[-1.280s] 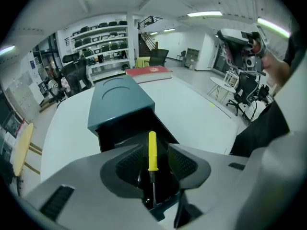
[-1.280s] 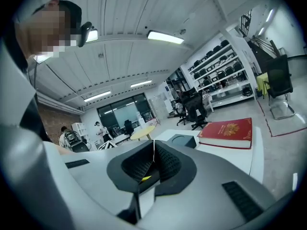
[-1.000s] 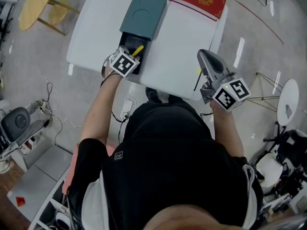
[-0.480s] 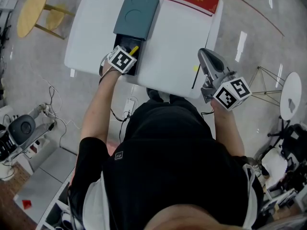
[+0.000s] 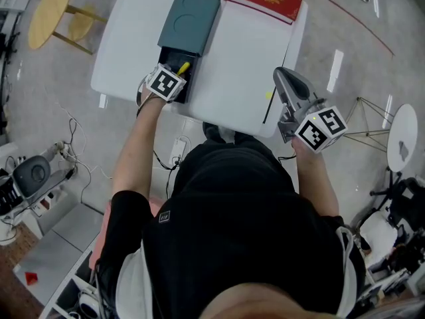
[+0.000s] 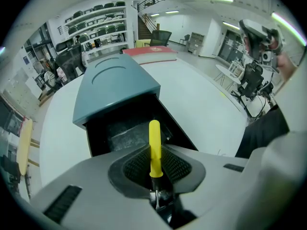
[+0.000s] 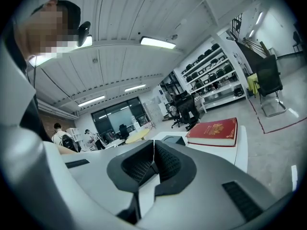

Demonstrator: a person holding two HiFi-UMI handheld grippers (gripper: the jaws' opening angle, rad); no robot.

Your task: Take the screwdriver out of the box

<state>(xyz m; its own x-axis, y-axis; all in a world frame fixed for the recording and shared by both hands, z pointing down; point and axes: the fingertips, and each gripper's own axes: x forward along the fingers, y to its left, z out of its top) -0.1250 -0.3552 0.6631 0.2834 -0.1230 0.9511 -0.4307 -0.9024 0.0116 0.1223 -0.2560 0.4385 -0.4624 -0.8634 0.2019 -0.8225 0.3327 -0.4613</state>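
Here, the left gripper is pointed steeply down into the open end of the box, and its jaws have just been closing. The yellow handle of the screwdriver is clamped between the ribbed pads. Its shaft is hidden below them and its rounded end sticks out beyond them toward the box's dark inside. The handle is taken near its lower end, probably because that part could be reached over the black tray's edge. The screwdriver is judged to be gripped but not yet lifted clear. The box lies directly ahead of the jaws, with its teal cover set back so that the tray is exposed. Beyond the box, further from the left gripper, a red book is laid on the white table. To the right, the right gripper is held almost level by the table's edge, well apart from the box. Its jaws are brought together on nothing. It is judged to be held aside because one gripper suffices for the lift.
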